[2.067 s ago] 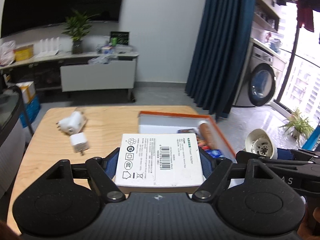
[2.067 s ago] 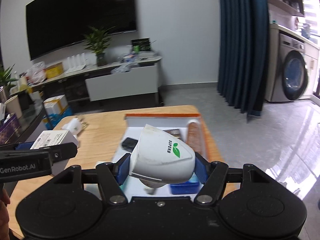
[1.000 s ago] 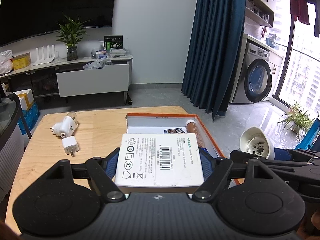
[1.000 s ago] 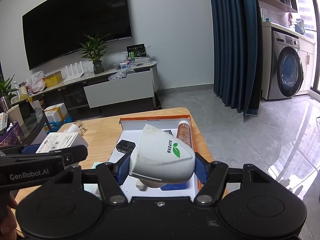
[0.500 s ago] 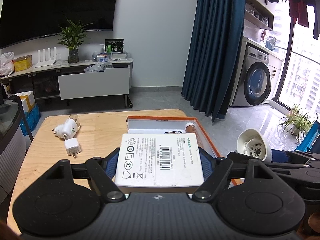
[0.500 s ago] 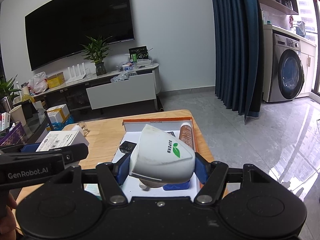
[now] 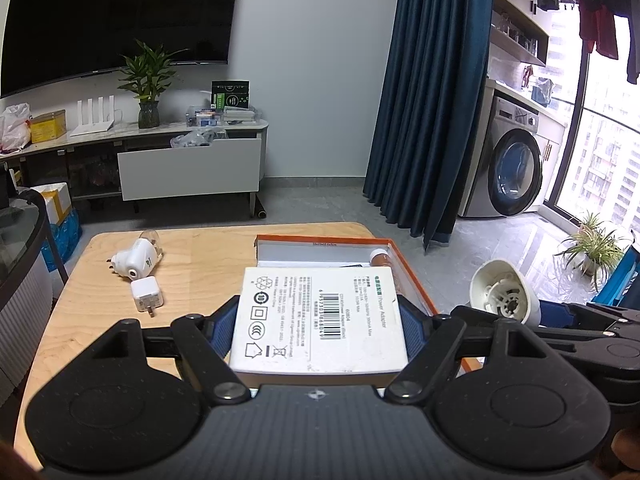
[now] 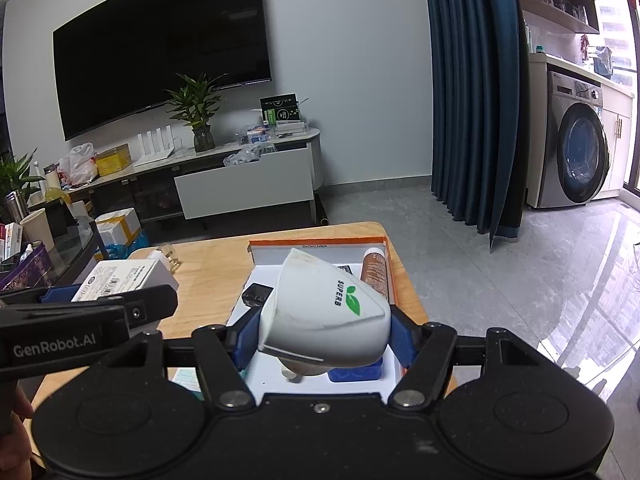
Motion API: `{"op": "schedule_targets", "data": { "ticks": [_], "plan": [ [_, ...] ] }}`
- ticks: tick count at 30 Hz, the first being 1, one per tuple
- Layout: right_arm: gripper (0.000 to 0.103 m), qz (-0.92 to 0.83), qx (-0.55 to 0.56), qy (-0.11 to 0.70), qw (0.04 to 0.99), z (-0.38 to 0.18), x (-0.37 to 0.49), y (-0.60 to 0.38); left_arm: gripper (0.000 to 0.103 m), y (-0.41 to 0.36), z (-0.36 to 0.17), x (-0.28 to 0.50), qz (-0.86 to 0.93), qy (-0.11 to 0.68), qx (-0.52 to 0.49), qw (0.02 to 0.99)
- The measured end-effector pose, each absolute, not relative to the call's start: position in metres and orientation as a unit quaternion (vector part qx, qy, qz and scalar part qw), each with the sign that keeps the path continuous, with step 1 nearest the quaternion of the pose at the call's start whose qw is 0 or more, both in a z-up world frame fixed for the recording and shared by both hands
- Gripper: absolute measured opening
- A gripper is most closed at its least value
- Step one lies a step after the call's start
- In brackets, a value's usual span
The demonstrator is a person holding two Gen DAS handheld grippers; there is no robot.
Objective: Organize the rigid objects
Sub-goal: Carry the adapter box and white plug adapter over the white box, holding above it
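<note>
Closest to me, my left gripper is clamped on a flat white power adapter box, its blue pads pressing both long edges, the barcode label facing up. My right gripper is closed around a white cone-shaped device with a green leaf logo and "SUPERB" printed on its shell; the blue pads squeeze its wide end. From the left wrist view I see that same device off to the right, its ribbed underside turned toward me.

Both loads hang above the near end of an orange-rimmed tray that sits on the wooden table. Inside the tray I make out a brown tube along the right wall, a small black item on the left, and a blue object near the front edge.

Further left on the table lie a white square charger and, just beyond it, a white plug adapter, close together; I cannot tell whether they touch.

Past the table stand a low TV cabinet, a potted plant, a dark television, blue curtains and a washing machine.
</note>
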State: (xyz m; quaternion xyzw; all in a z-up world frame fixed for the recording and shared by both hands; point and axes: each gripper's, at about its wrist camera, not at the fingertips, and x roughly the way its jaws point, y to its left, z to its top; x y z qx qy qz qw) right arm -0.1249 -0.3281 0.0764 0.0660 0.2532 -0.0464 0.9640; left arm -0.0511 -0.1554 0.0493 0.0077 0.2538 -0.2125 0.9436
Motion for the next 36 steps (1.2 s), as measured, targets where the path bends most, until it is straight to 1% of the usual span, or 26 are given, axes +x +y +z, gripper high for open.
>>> {"op": "schedule_targets", "data": {
  "ticks": [14, 36],
  "plan": [
    [0.078, -0.049, 0.061, 0.266, 0.961, 0.068, -0.117, -0.327, 0.079, -0.158, 0.041, -0.046, -0.213, 0.267, 0.009, 0.94],
    [0.078, -0.055, 0.066, 0.323, 0.943, 0.024, -0.085, -0.335, 0.079, -0.168, 0.011, -0.024, -0.22, 0.308, 0.016, 0.925]
  ]
}}
